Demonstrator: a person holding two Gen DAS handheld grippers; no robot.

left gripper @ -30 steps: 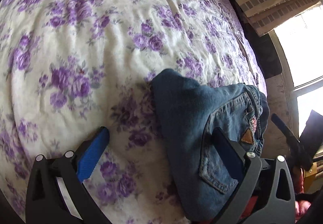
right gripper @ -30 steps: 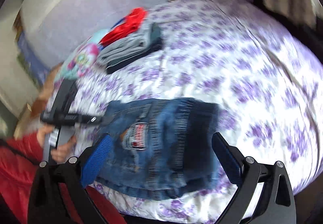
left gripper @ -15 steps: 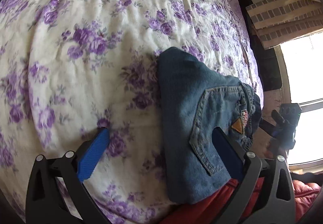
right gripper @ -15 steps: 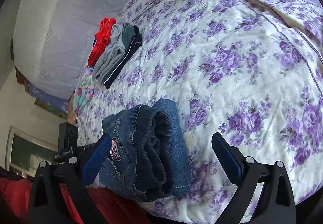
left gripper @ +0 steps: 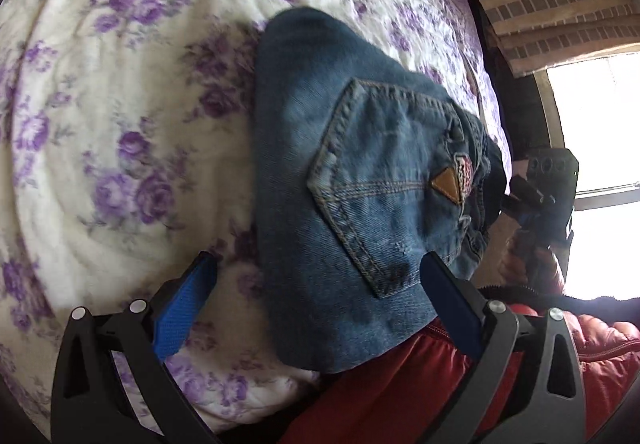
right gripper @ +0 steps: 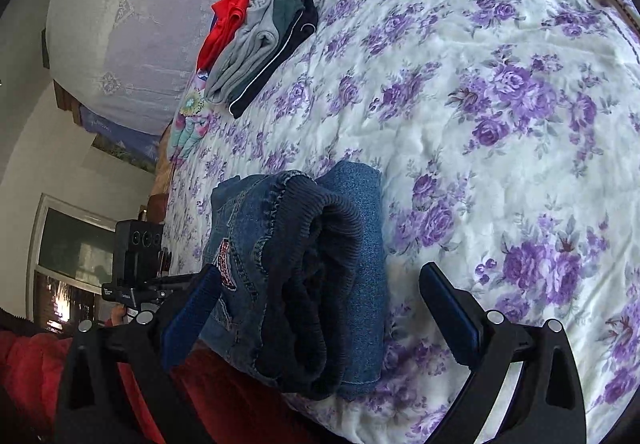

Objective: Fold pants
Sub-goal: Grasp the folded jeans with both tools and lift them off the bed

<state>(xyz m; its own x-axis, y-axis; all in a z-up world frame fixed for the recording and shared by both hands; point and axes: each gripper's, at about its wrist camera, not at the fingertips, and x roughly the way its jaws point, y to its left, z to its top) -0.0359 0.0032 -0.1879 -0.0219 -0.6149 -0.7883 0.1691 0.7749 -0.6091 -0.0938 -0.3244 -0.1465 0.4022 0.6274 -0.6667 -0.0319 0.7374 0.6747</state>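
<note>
Floral bedspread (right gripper: 460, 91): folded jeans (right gripper: 320, 276) near edge, clothes stack (right gripper: 260, 43) well apart.

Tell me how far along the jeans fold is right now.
Mostly done: the jeans lie as a compact folded bundle at the near edge of the floral bedspread. In hand: nothing; the left hand-held gripper and right hand-held gripper are both open around it. Possibly left: moving it to the stack of folded clothes farther up.

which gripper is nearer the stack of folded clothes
Hard to call. Right gripper faces the stack of folded clothes far across the bed; left gripper doesn't show it.
</note>
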